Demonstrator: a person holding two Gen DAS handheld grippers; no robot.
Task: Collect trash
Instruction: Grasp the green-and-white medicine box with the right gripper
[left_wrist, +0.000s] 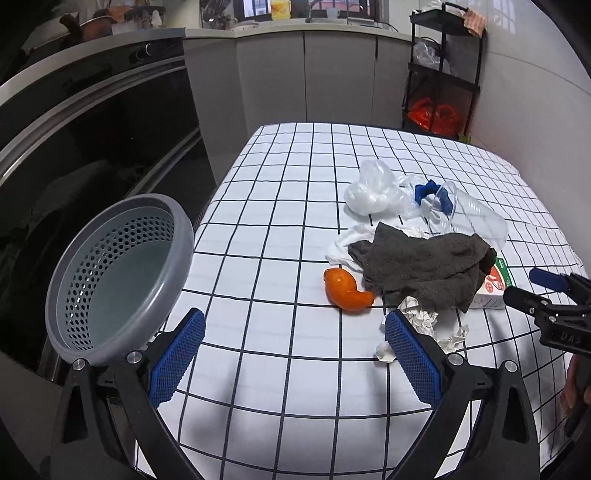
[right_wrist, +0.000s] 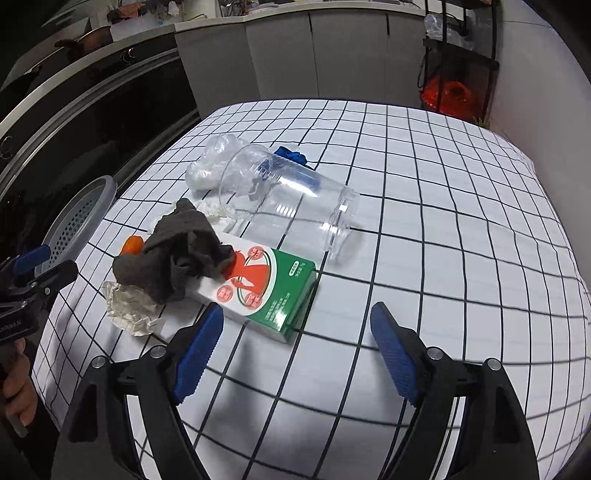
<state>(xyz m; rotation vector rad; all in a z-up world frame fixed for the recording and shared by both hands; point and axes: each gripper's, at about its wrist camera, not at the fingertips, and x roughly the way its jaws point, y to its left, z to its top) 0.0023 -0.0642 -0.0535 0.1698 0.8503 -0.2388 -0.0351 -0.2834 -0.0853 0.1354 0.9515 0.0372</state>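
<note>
Trash lies on a checked tablecloth (left_wrist: 280, 229): an orange peel (left_wrist: 345, 288), a dark grey rag (left_wrist: 421, 266), crumpled paper (left_wrist: 424, 321), a white plastic bag (left_wrist: 373, 190), a clear plastic cup (right_wrist: 291, 195) on its side, a blue scrap (right_wrist: 291, 153) and a green and white carton (right_wrist: 266, 288). A grey perforated basket (left_wrist: 114, 273) is at the table's left edge. My left gripper (left_wrist: 295, 354) is open and empty, near the peel. My right gripper (right_wrist: 295, 350) is open and empty, just in front of the carton.
A dark oven front (left_wrist: 92, 122) runs along the left. Grey cabinets (left_wrist: 314, 77) stand behind the table. A black shelf rack (left_wrist: 443, 74) with red bags (left_wrist: 432, 114) stands at the back right.
</note>
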